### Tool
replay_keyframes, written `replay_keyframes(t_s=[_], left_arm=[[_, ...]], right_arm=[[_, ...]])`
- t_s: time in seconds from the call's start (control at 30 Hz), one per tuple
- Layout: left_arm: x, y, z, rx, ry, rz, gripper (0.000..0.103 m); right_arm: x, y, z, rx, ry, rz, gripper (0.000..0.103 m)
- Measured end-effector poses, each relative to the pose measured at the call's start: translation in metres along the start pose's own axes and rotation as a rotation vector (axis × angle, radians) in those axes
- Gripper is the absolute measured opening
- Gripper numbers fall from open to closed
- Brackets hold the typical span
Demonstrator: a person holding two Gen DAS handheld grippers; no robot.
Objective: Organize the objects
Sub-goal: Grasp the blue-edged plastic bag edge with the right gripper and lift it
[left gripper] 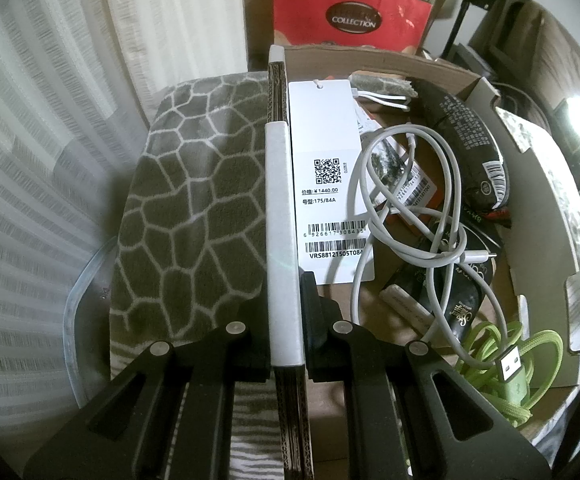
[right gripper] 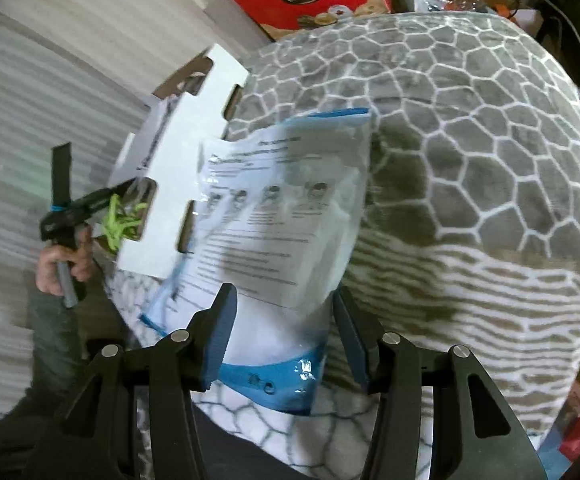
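My left gripper (left gripper: pixel 285 312) is shut on the white-taped left wall of a cardboard box (left gripper: pixel 279 184). The box holds a white price tag (left gripper: pixel 328 176), a white cable (left gripper: pixel 418 208), a green braided cable (left gripper: pixel 502 364) and dark snack packets (left gripper: pixel 470 140). My right gripper (right gripper: pixel 279 316) is open, its jaws on either side of a clear plastic bag with a blue strip and a printed sheet (right gripper: pixel 273 240) that lies on the patterned blanket (right gripper: pixel 470 184). The box (right gripper: pixel 177 168) and the left gripper (right gripper: pixel 73 208) show at the left of the right wrist view.
A grey blanket with a white honeycomb pattern (left gripper: pixel 193 200) lies under and left of the box. A red "Collection" gift bag (left gripper: pixel 350 12) stands behind it. A white striped curtain (left gripper: pixel 29 160) fills the left. Cluttered shelves stand at the right.
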State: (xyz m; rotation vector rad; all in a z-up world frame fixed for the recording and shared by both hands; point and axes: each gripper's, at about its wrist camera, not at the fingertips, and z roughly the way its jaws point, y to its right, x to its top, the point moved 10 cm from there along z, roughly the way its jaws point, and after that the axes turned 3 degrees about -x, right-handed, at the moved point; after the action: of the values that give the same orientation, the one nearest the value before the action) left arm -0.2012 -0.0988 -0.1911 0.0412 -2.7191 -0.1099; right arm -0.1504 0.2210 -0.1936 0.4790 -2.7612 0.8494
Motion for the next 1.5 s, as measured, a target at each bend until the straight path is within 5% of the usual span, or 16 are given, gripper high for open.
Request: replay_keyframes(t_s=[0.1, 0.23, 0.33, 0.53, 0.73, 0.83, 1.03, 1.5], left_arm=[[0.0, 0.0, 0.0, 0.0, 0.0, 0.0, 0.011], [0.0, 0.0, 0.0, 0.001, -0.001, 0.0, 0.011], [0.0, 0.0, 0.0, 0.0, 0.0, 0.0, 0.011], [0.0, -0.001, 0.0, -0.001, -0.001, -0.001, 0.011], [0.0, 0.0, 0.0, 0.0, -0.001, -0.001, 0.011], [0.0, 0.0, 0.0, 0.0, -0.002, -0.001, 0.011], [0.001, 0.0, 0.0, 0.0, -0.001, -0.003, 0.011], [0.001, 0.0, 0.0, 0.0, -0.001, -0.004, 0.011]], right_arm=[[0.004, -0.003, -0.003, 0.041, 0.012, 0.02, 0.052], [0.008, -0.002, -0.002, 0.08, 0.016, 0.056, 0.026], [0.008, 0.001, -0.001, 0.062, 0.012, 0.067, 0.017], [0.012, -0.009, -0.009, 0.12, 0.027, 0.05, 0.022], [0.01, -0.011, 0.008, 0.086, -0.011, 0.052, 0.028], [0.009, -0.01, 0.013, 0.066, -0.001, 0.053, 0.016], [0.021, -0.01, -0.012, 0.055, 0.084, 0.064, 0.007], [0.06, -0.033, -0.063, 0.032, 0.197, 0.041, 0.005]])
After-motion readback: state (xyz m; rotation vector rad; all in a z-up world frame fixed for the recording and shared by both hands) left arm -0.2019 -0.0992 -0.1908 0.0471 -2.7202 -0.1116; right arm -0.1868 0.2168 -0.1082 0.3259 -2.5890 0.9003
